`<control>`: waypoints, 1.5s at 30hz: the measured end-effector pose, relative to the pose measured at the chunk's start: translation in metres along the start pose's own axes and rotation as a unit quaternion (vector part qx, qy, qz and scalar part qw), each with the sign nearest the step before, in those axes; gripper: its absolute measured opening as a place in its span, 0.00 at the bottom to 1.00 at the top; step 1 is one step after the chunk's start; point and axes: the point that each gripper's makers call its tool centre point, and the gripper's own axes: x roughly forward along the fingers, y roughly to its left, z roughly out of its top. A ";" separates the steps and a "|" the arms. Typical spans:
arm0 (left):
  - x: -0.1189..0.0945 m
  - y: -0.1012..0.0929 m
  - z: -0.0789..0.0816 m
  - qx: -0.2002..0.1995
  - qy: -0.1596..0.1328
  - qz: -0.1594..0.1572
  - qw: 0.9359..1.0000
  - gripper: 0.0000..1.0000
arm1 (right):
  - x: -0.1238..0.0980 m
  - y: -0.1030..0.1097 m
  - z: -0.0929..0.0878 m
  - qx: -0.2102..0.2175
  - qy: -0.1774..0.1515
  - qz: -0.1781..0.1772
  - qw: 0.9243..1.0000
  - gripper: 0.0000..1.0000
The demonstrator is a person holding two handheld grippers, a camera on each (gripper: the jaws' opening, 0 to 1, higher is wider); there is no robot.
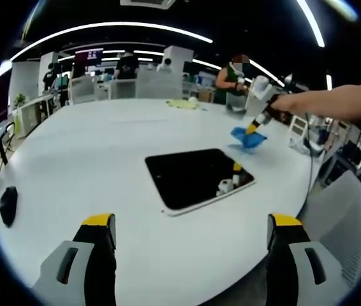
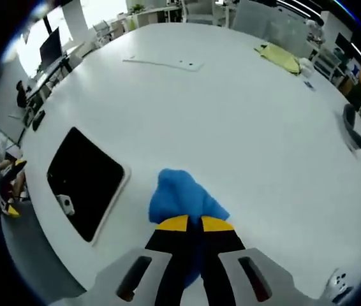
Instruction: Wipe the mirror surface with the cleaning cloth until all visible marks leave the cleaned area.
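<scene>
The mirror (image 1: pixel 196 178) is a dark rectangle in a white frame, lying flat on the white table (image 1: pixel 91 153). My left gripper (image 1: pixel 192 223) is open just short of the mirror's near edge, with nothing between its jaws. Beyond the mirror's far right corner, my right gripper (image 1: pixel 257 122) is shut on the blue cleaning cloth (image 1: pixel 247 138), which touches the table. In the right gripper view the cloth (image 2: pixel 180 194) bunches out ahead of my shut right gripper (image 2: pixel 190 223), and the mirror (image 2: pixel 81 182) lies to its left, apart from the cloth.
A black mouse-like object (image 1: pixel 8 204) sits near the table's left edge. A yellow-green cloth (image 1: pixel 182 103) lies at the far side, also seen as the yellow cloth (image 2: pixel 279 57). A thin white strip (image 2: pixel 161 62) lies on the table. A person (image 1: pixel 231 80) stands beyond the table, with chairs around.
</scene>
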 end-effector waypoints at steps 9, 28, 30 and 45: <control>0.000 0.001 0.001 -0.002 -0.004 0.001 1.000 0.99 | -0.002 0.001 -0.002 0.012 0.003 0.005 1.000 0.00; -0.001 0.001 0.002 0.006 -0.005 0.003 1.000 0.99 | 0.012 0.014 0.004 0.017 0.013 0.015 1.000 0.00; -0.002 0.003 0.002 0.008 -0.007 0.007 1.000 0.99 | 0.012 0.017 0.005 0.018 0.013 0.017 1.000 0.00; 0.000 0.001 0.000 0.006 0.000 0.001 1.000 0.99 | 0.014 0.044 0.016 0.023 0.011 0.035 0.999 0.00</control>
